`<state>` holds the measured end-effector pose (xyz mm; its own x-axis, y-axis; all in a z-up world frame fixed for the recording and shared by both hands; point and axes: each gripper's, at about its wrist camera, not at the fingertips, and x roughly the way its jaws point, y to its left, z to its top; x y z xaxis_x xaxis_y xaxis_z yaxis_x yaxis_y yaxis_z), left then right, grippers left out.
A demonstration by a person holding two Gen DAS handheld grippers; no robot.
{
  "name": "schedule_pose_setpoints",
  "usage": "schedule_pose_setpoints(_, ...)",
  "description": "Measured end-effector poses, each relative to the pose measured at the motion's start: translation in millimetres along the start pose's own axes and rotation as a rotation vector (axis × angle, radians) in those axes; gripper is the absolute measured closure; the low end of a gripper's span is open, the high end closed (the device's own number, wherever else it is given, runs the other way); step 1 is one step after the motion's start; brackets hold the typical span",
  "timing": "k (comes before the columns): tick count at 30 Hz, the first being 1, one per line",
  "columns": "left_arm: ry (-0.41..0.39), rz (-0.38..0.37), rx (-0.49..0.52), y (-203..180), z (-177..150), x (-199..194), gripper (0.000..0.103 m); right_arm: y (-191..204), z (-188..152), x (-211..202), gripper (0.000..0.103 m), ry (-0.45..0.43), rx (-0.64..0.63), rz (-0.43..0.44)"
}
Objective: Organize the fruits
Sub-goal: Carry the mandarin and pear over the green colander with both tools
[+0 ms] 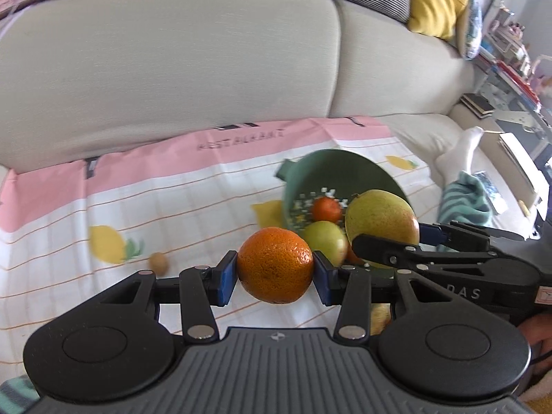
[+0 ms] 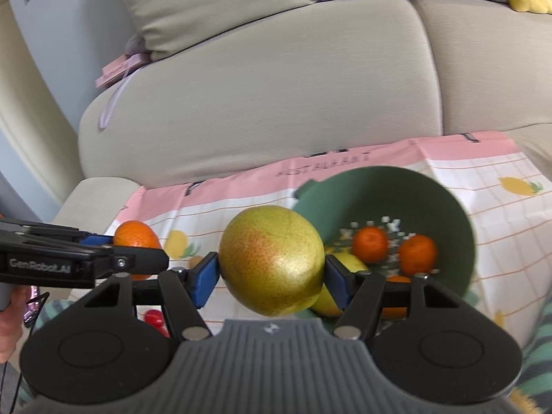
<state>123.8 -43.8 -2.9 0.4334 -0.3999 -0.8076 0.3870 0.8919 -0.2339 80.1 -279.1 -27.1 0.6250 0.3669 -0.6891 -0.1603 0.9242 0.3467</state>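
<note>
Left fingers (image 1: 275,272) clamp an orange (image 1: 275,265), right fingers (image 2: 270,276) a pear (image 2: 272,260) — green bowl (image 2: 431,193) holds tangerines (image 2: 370,244).

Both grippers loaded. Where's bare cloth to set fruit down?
Free: cloth left of the bowl, between the pink band and the small brown fruit. Crowded: the bowl, and the stretch in front of it under both grippers.

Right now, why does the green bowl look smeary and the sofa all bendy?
Left wrist view: the green bowl is motion-blurred, while the gripped orange stays sharp. Right wrist view: the bowl's rim smears too, the pear shows soft glare, and the fisheye lens curves the sofa.
</note>
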Motion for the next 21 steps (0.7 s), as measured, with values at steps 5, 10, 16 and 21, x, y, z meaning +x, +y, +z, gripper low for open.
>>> schedule_pose_setpoints(5, 0.012, -0.050, 0.019, -15, 13, 15, 0.052, -24, 7, -5, 0.041, -0.004, -0.009, -0.054)
schedule_pose_setpoints(10, 0.044, -0.074, 0.044, -26, 26, 38, 0.052, -47, 15, 0, 0.041, 0.011, -0.045, -0.101)
schedule_pose_setpoints(16, 0.081, -0.084, 0.096, -40, 37, 66, 0.052, -61, 17, 17, 0.041, 0.061, -0.144, -0.156)
schedule_pose_setpoints(21, 0.103, -0.054, 0.199, -51, 43, 87, 0.052, -66, 16, 33, 0.041, 0.091, -0.247, -0.190)
